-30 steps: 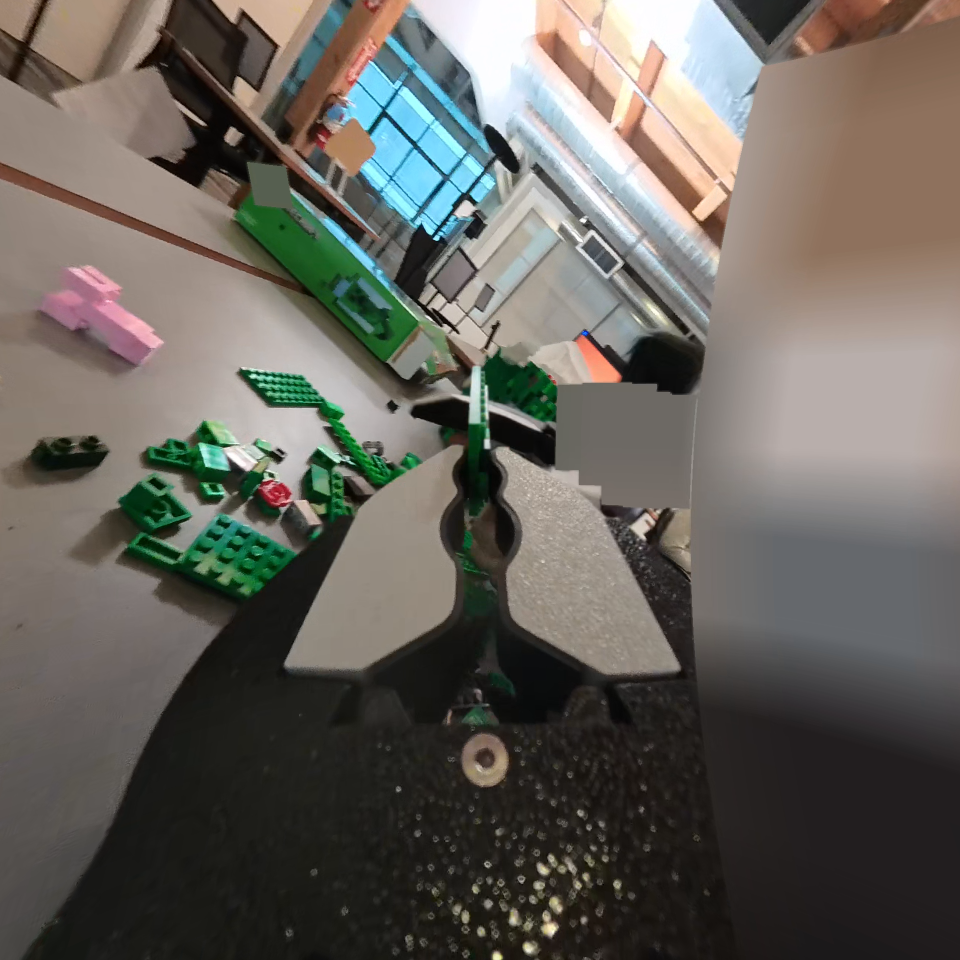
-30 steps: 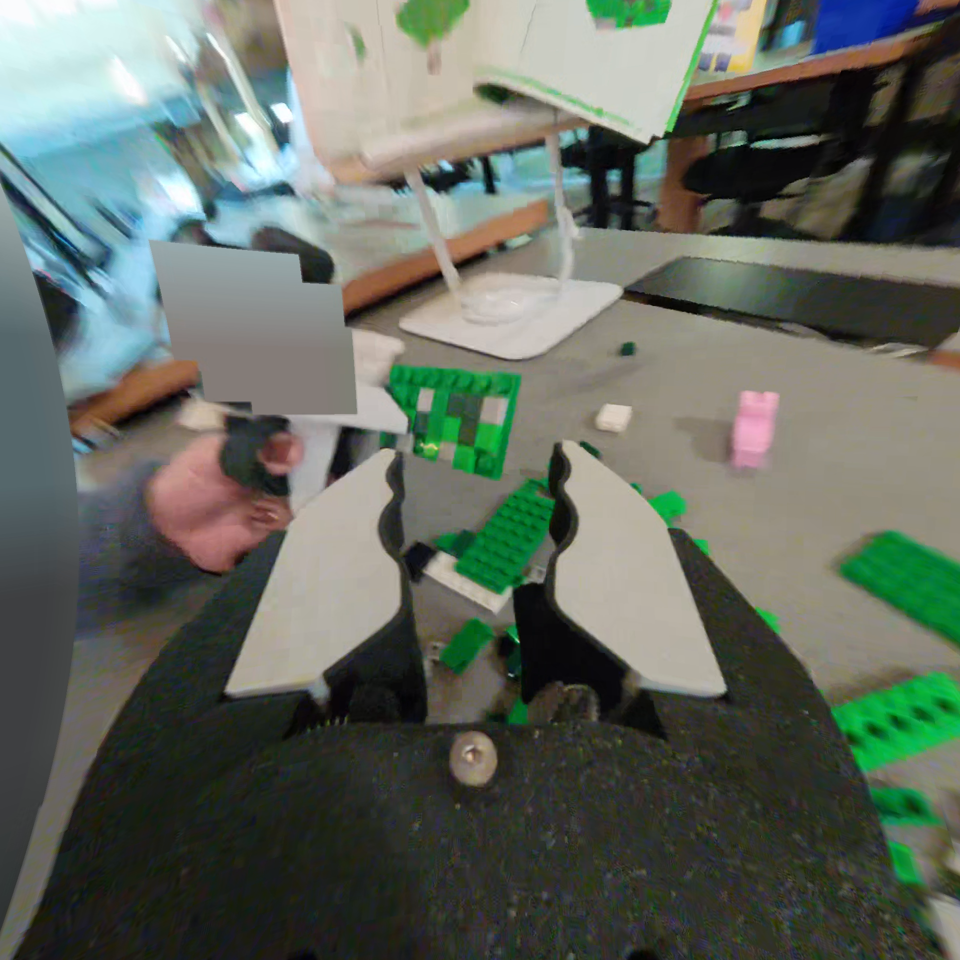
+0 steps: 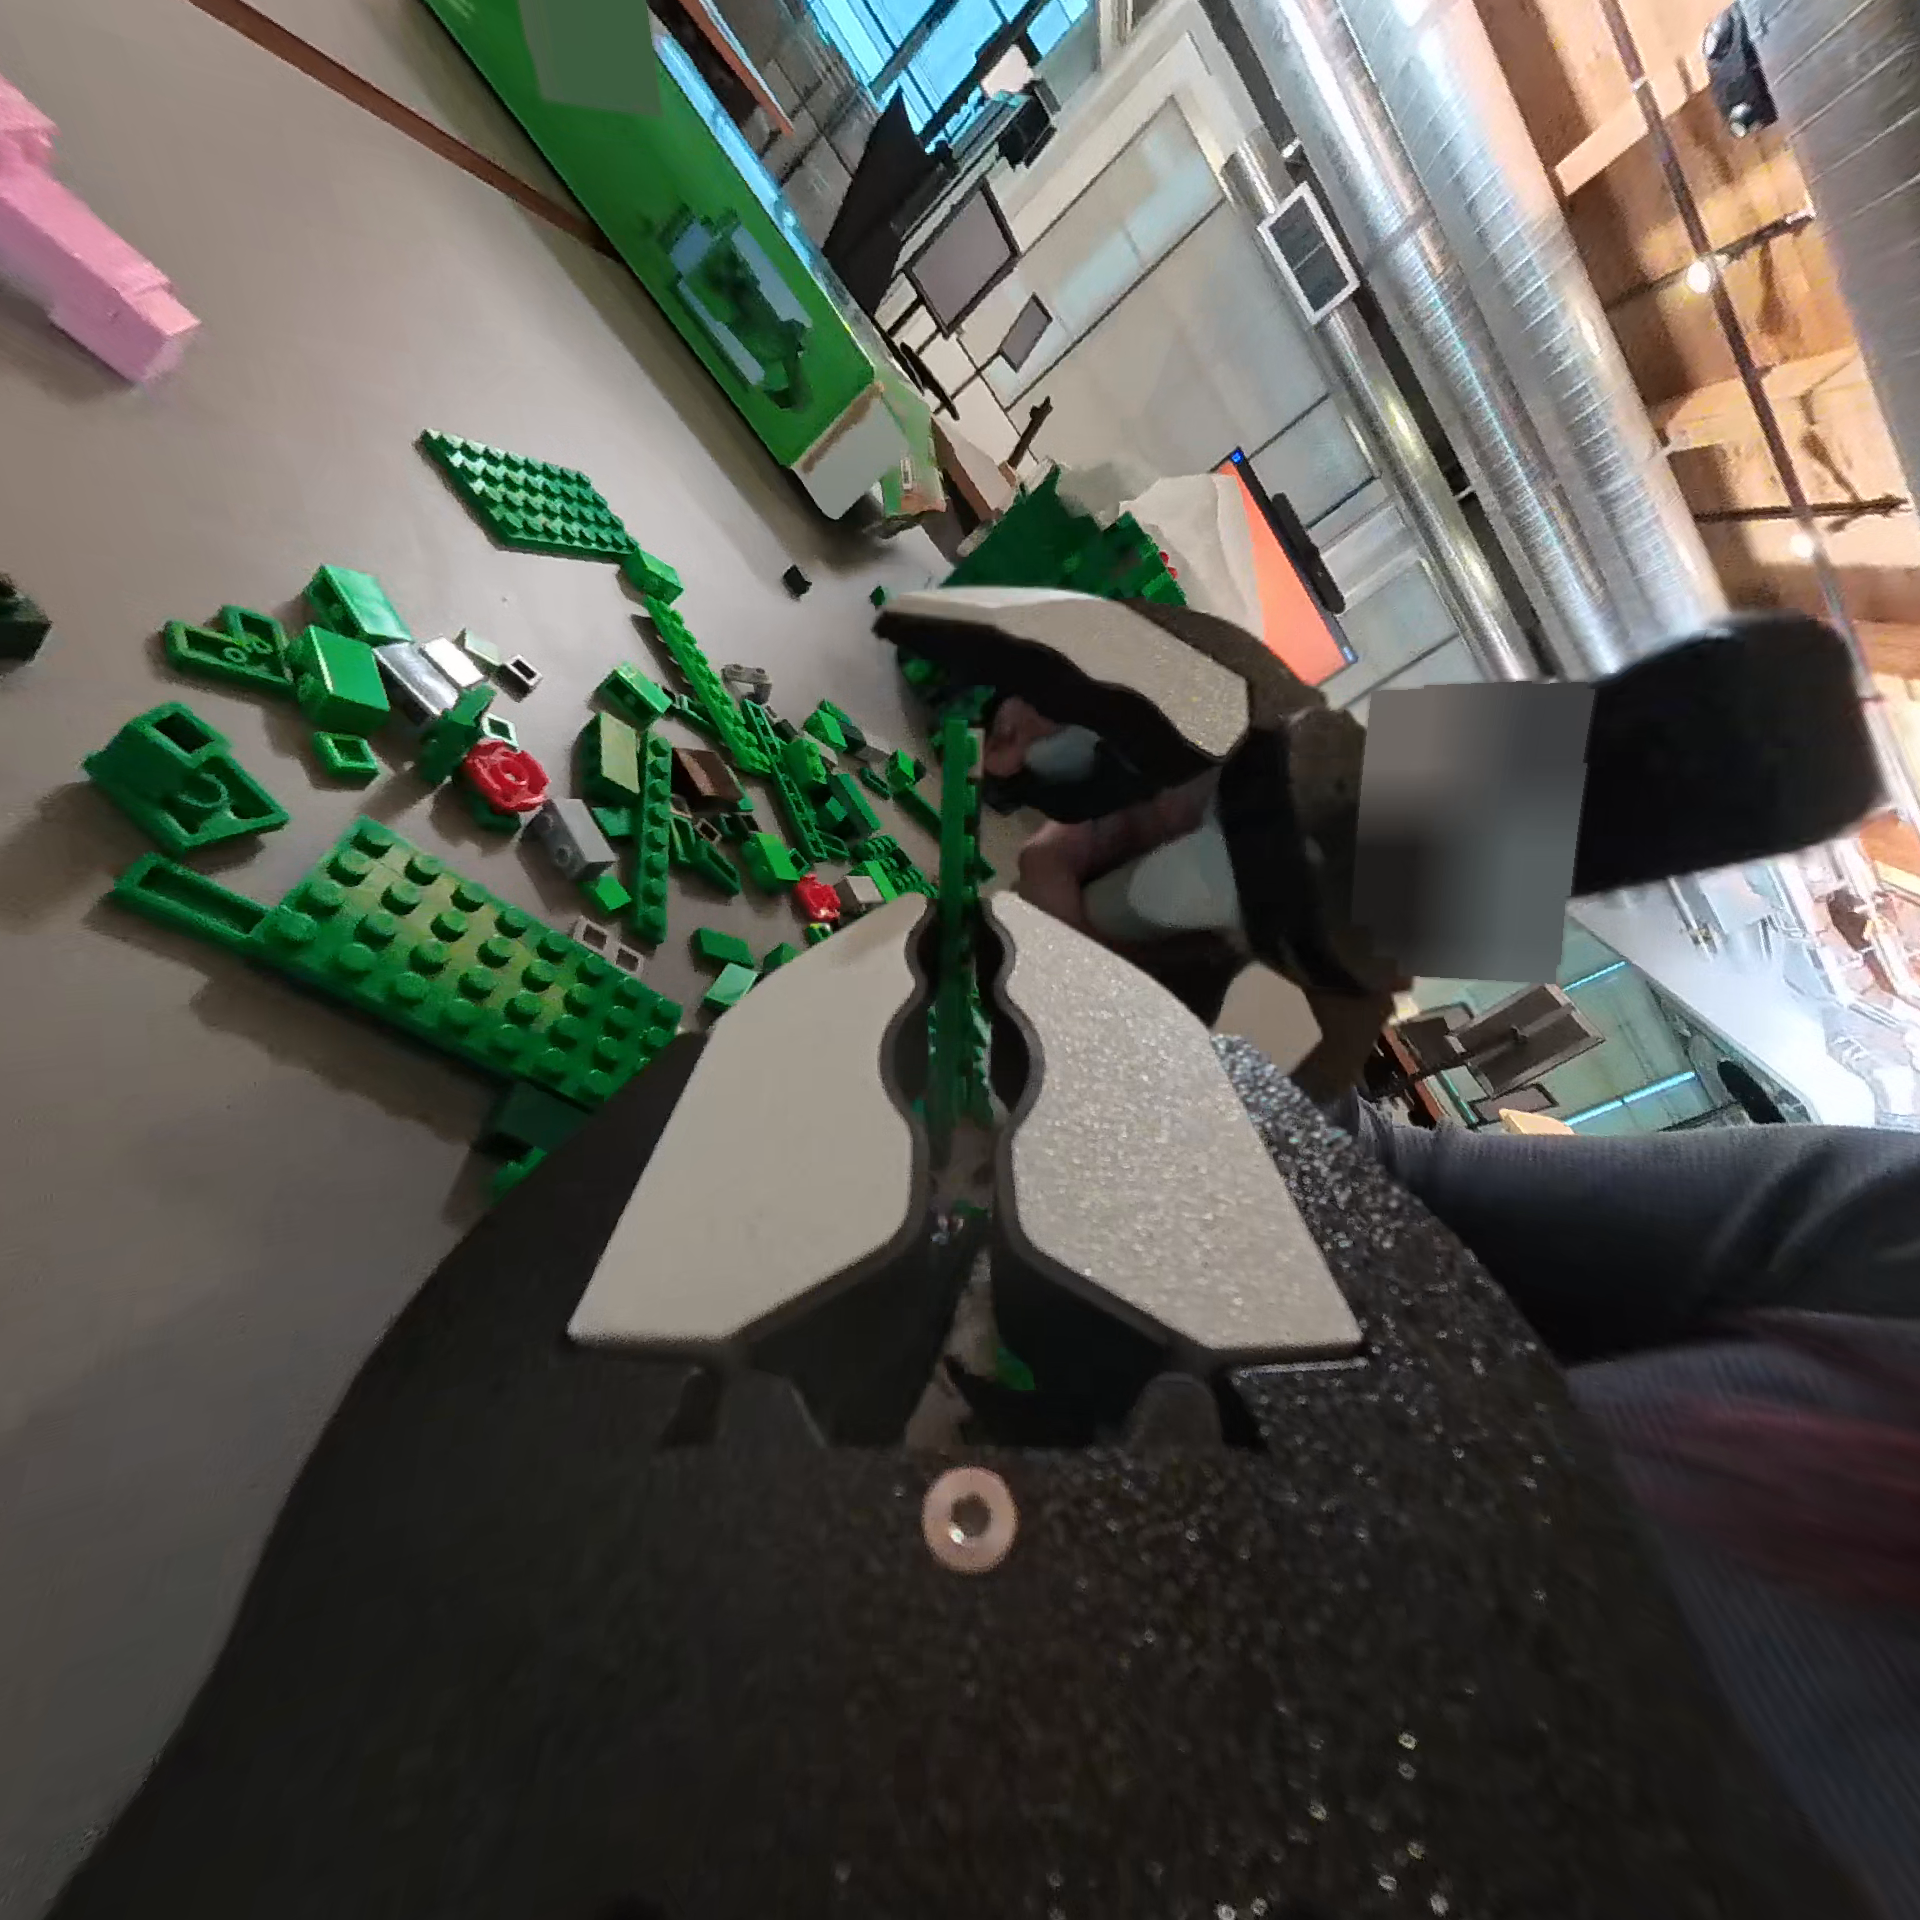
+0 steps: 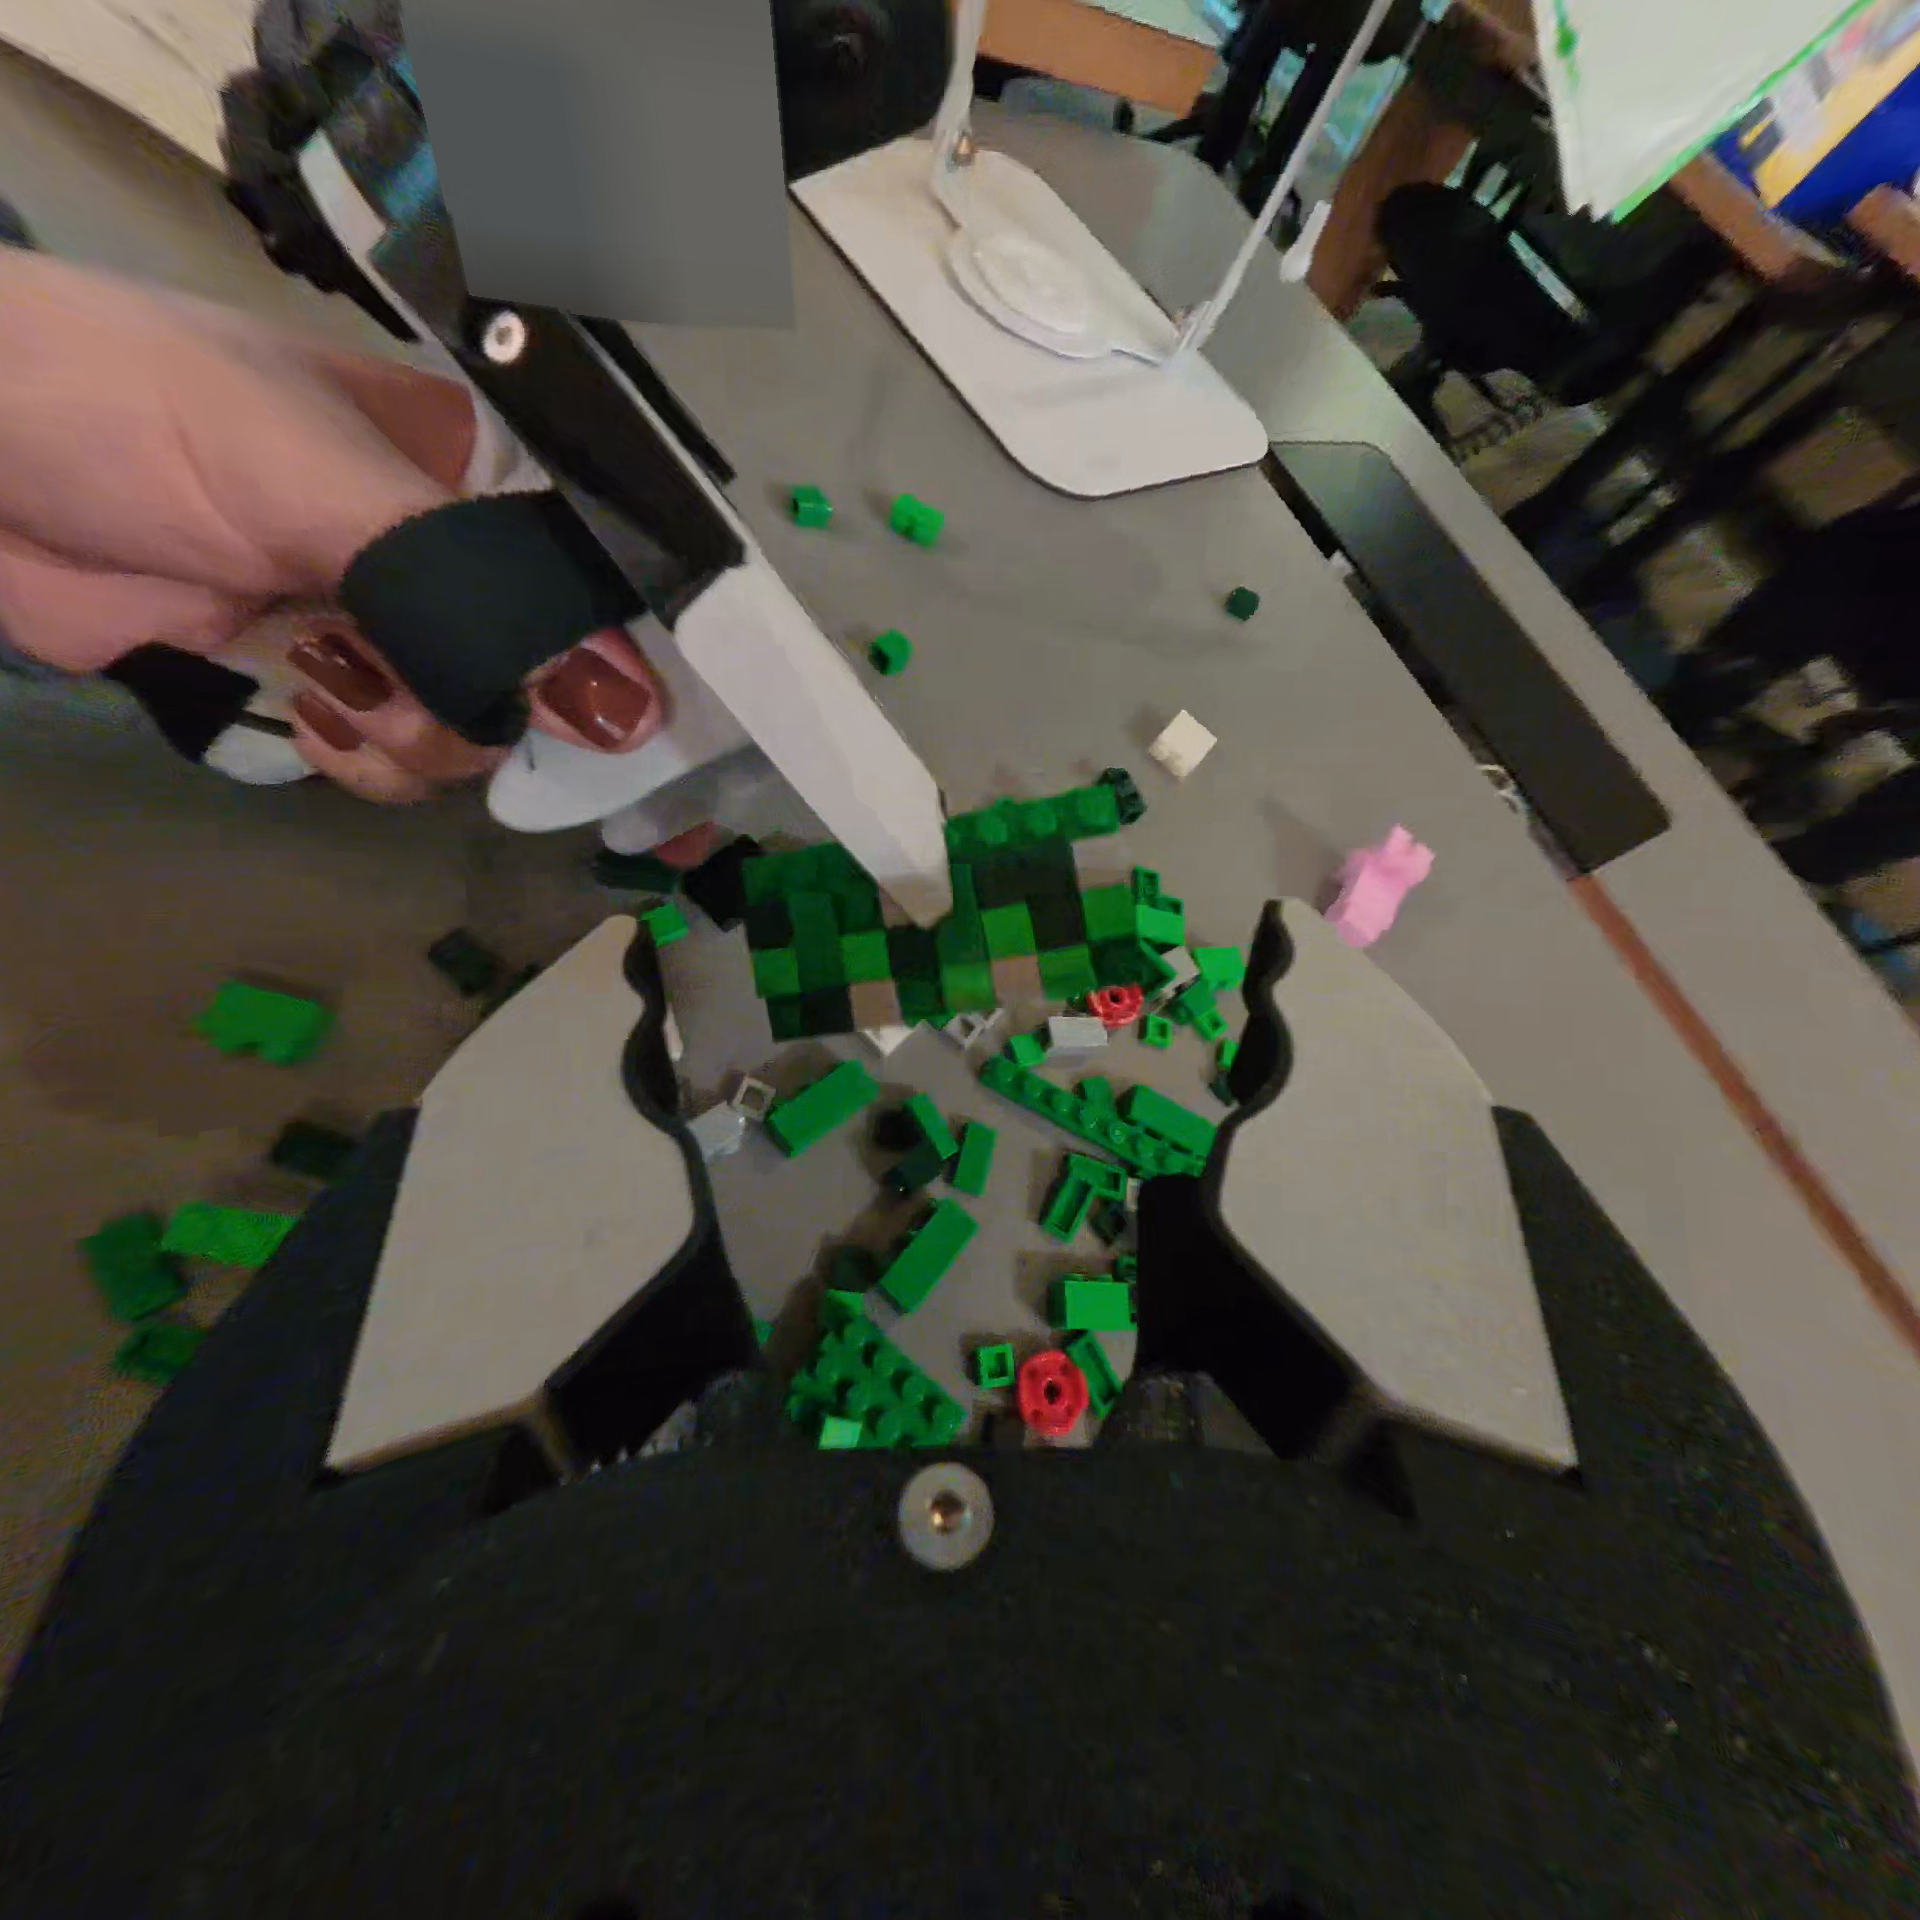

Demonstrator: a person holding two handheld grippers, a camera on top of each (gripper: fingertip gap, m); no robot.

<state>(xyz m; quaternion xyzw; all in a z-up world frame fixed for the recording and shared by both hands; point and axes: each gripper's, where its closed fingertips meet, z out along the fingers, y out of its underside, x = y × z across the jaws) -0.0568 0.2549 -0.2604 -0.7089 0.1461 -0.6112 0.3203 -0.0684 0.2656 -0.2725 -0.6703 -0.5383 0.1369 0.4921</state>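
The left gripper (image 3: 958, 914) is clamping a green brick panel (image 4: 914, 935) edge-on between nearly closed fingers, holding it tilted above the grey table (image 3: 260, 1195). The right gripper (image 4: 951, 925) is hovering just beside the panel with its fingers spread wide and gripping nothing. Below the panel, loose green bricks and two red flower pieces (image 4: 1049, 1392) are lying scattered, a pink pig (image 4: 1377, 883) is standing to its right, and a white stand (image 4: 1039, 343) is sitting behind it.

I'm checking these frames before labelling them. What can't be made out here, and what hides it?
- Left wrist view: the green plate clamped in the left gripper shows edge-on only; its face is unseen.
- Left wrist view: the pink figure is cut off by the frame's left edge.
- Right wrist view: the left gripper's finger covers part of the plate.
- Right wrist view: the open right gripper has bricks beneath; contact is unclear.
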